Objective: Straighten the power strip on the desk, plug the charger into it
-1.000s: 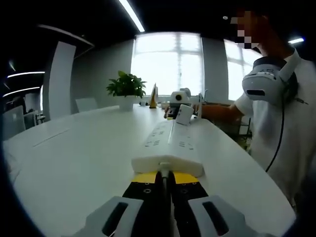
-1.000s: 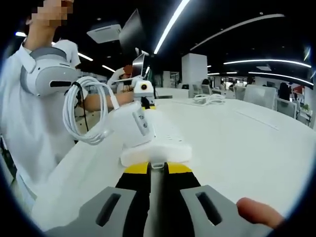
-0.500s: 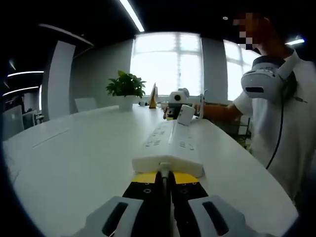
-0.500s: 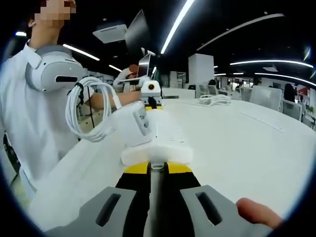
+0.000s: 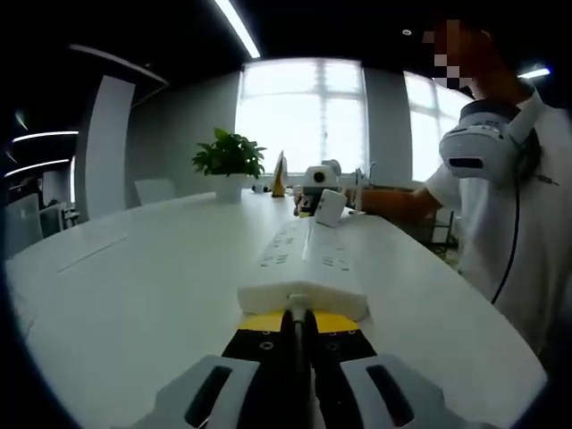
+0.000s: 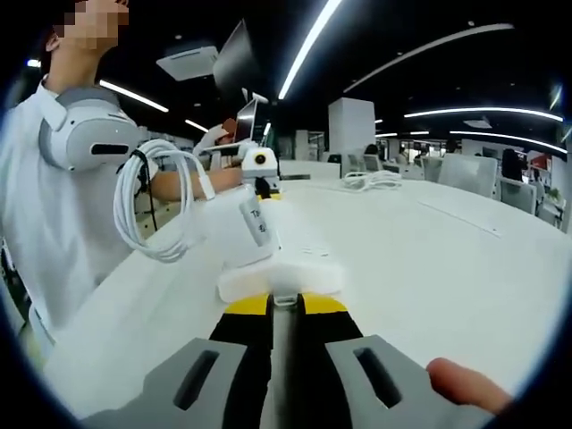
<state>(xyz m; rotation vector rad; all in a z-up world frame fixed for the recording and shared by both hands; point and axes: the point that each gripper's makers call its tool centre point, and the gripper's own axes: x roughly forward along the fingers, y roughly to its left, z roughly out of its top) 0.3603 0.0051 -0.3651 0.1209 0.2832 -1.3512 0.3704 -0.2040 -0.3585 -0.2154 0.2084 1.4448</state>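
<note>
A long white power strip [image 5: 304, 250] runs away from me across the white desk [image 5: 134, 295]. My left gripper [image 5: 301, 315] is shut on its near end. At the strip's far end in the left gripper view sits the right gripper [image 5: 317, 179], with the white charger [image 5: 329, 207] upright beside it. In the right gripper view, my right gripper [image 6: 281, 302] is shut on the other end of the power strip [image 6: 281, 279]. The charger [image 6: 248, 228] stands on that end with its coiled white cable [image 6: 154, 204] hanging left. Whether its prongs sit in a socket is hidden. The left gripper [image 6: 260, 163] shows far off.
A person in a white shirt [image 5: 518, 223] stands at the desk's edge, a headset [image 5: 483, 147] round the neck. A potted plant [image 5: 229, 156] stands at the back. Another coiled cable [image 6: 371, 179] lies far off on the desk. A fingertip [image 6: 465, 384] shows at lower right.
Both views have swayed slightly. Each gripper keeps its hold on its end of the power strip, and the charger stays upright.
</note>
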